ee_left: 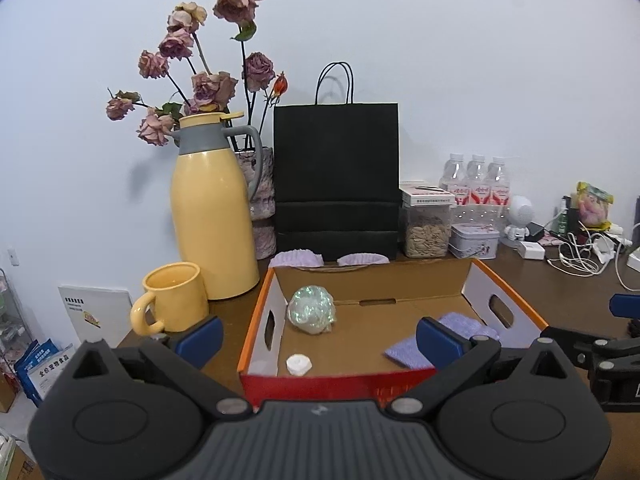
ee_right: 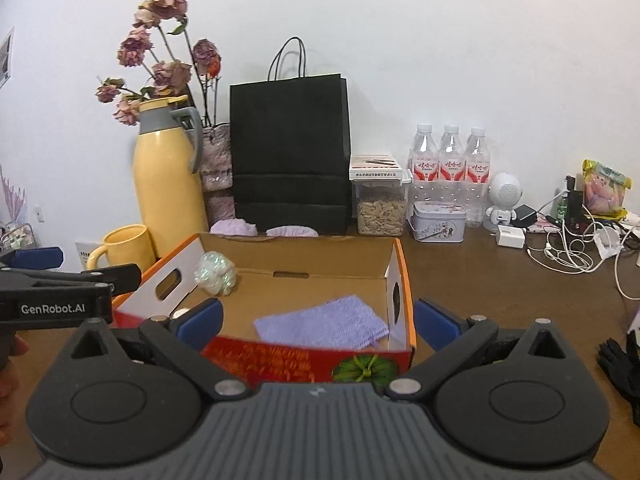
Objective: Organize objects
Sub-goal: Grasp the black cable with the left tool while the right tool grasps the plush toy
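We are holding both tools wide apart and empty before the cardboard box (ee_right: 402, 280), where the purple cloth (ee_right: 324, 322) is lying nearer our right tool (ee_right: 318, 322) than our left tool (ee_left: 318, 340), probably flat.

A plain white wall (ee_right: 440, 40) runs behind the dark brown tabletop (ee_right: 500, 292), evenly lit, with soft shadows falling on it at the left. Past the tabletop's left edge, a wire rack (ee_left: 12, 320) stands low against the wall
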Demonstrator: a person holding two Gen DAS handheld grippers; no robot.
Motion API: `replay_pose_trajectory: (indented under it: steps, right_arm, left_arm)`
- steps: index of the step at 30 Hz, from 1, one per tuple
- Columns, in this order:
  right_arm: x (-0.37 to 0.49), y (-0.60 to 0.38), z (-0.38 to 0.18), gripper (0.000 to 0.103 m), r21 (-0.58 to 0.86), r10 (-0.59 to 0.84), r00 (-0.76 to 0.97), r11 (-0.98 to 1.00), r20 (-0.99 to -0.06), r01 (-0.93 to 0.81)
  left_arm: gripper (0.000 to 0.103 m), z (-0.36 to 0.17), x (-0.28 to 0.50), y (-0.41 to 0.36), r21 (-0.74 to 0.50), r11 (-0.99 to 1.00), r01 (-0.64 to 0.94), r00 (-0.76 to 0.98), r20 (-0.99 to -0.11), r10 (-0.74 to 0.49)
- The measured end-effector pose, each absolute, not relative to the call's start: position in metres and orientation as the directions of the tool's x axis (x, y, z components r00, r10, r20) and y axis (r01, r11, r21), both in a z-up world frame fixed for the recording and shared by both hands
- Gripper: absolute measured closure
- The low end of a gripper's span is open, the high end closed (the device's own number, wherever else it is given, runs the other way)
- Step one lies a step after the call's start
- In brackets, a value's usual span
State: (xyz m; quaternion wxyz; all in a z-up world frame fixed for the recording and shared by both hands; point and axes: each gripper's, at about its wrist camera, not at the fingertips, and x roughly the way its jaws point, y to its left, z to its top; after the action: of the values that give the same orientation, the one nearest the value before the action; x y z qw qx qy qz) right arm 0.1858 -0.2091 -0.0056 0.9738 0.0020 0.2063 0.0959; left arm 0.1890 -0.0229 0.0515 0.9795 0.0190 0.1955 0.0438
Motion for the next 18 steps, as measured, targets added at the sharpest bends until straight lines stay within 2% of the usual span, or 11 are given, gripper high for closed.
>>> replay_pose_trajectory:
  steps: [5,18]
  right_arm:
    - [0.16,-0.206,-0.01,0.0,-0.021,0.161,0.902,0.982,-0.401,-0.185]
    - [0.112,-0.193,-0.029,0.0,-0.04,0.196,0.871,0.97,-0.45,-0.238]
  left_arm:
    - [0.0,0.05,0.162,-0.018,0.046,0.996,-0.073,0.921,-0.381,0.085]
    - [0.0,0.038,0.112,0.002,0.047,0.998,-0.038,0.922,-0.385,0.053]
